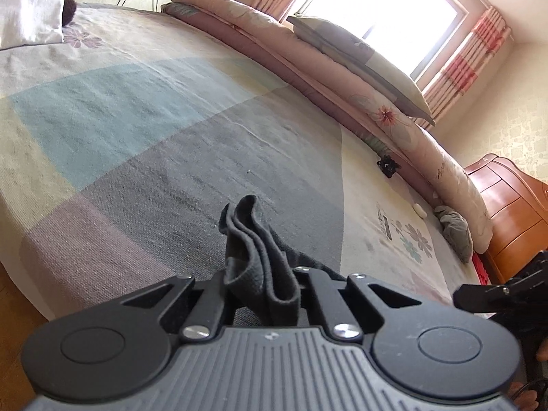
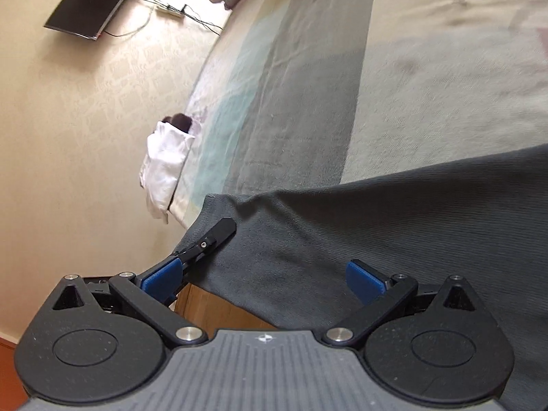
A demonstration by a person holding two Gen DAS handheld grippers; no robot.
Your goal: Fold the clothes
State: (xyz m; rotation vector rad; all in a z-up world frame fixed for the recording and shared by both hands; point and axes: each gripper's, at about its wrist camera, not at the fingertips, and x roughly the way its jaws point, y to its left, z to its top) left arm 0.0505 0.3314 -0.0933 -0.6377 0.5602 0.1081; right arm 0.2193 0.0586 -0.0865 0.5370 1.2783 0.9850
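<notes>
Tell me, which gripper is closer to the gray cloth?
Left. The left gripper is shut on a bunched fold of the gray cloth. The right gripper is open at the cloth's edge, not gripping it.

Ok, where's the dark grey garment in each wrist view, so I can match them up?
Left wrist: the dark grey garment sits bottom centre, bunched up and clamped in the left gripper.
Right wrist: it spreads across the lower right, draped over the bed edge between the open right gripper fingers.
Shared landmark: the folded white cloth at the bed's edge.
</notes>
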